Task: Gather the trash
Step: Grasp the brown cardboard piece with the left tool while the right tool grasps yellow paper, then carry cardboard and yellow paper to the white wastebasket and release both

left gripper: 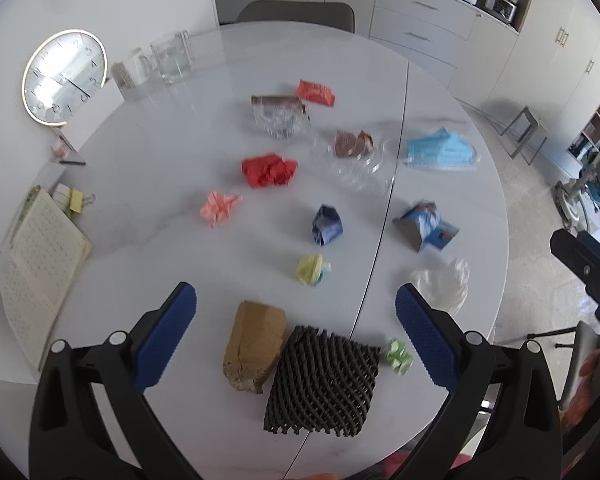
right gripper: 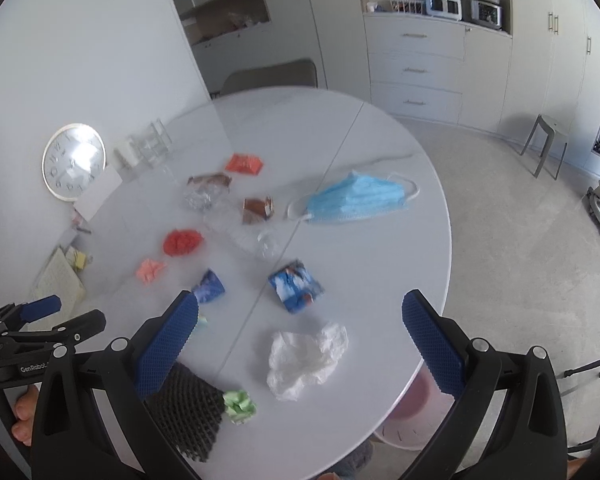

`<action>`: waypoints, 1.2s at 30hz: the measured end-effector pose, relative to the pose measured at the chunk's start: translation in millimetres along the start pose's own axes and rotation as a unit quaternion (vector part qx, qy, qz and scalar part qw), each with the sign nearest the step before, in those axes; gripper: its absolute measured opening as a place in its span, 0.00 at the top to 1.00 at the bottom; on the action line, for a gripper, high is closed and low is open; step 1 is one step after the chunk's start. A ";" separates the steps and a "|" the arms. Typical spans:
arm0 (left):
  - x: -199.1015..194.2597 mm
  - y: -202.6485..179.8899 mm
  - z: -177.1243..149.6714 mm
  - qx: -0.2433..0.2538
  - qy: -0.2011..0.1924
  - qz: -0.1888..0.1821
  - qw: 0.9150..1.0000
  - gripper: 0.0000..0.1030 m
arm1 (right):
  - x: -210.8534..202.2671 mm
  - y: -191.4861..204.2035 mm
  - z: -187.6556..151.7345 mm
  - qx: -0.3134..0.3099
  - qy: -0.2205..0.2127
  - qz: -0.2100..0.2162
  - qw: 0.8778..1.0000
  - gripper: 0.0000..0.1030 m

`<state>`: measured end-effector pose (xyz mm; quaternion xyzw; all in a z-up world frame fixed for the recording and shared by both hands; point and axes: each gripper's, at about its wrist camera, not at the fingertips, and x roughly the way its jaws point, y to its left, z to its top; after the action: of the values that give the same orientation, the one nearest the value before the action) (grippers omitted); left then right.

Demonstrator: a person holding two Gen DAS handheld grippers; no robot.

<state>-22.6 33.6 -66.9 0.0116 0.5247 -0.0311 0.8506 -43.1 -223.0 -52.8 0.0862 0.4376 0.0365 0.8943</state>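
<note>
Trash lies scattered on a round white table [left gripper: 188,152]. My left gripper [left gripper: 296,312] is open and empty above a brown paper wad [left gripper: 256,346] and a black foam net [left gripper: 324,386]. A small green wad [left gripper: 398,356] lies to the net's right. My right gripper [right gripper: 300,324] is open and empty above a white crumpled tissue [right gripper: 306,360]; the net [right gripper: 188,412] and green wad [right gripper: 240,406] sit at its lower left. A blue wrapper [right gripper: 296,286], a blue face mask [right gripper: 356,198], a dark blue wad [right gripper: 209,286] and a red wad [right gripper: 182,242] lie farther off.
A clock [left gripper: 64,76], glass jugs [left gripper: 172,58], a notebook [left gripper: 36,272] and binder clips [left gripper: 76,200] sit at the table's left. A chair [left gripper: 296,12] stands behind the table. A pink bin [right gripper: 414,400] shows under the table's near right edge. The left gripper also shows in the right wrist view [right gripper: 40,320].
</note>
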 end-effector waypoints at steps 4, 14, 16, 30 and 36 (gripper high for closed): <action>27.8 5.7 -34.6 0.020 0.025 -0.014 0.999 0.07 | 13.0 -13.6 -17.6 0.004 0.027 0.021 0.999 0.02; 65.7 35.2 -78.1 0.025 0.066 -0.014 0.997 0.07 | 44.4 -30.5 -54.5 0.007 0.086 0.042 0.995 0.02; 71.4 42.5 -75.9 0.026 0.069 -0.010 0.997 0.07 | 49.8 -26.0 -58.5 0.002 0.091 0.036 0.995 0.02; 137.4 59.1 -49.9 0.047 0.125 -0.029 0.991 0.30 | 64.9 27.4 -64.2 0.003 0.094 0.042 0.995 0.02; 140.1 66.5 -49.6 0.050 0.128 -0.047 0.989 0.57 | 71.9 60.2 -57.1 -0.010 0.087 0.058 0.994 0.02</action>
<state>0.1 96.8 -215.2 0.0333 0.6272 -0.0955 0.7722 -43.4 -146.8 -131.8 0.0986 0.5078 0.1000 0.8500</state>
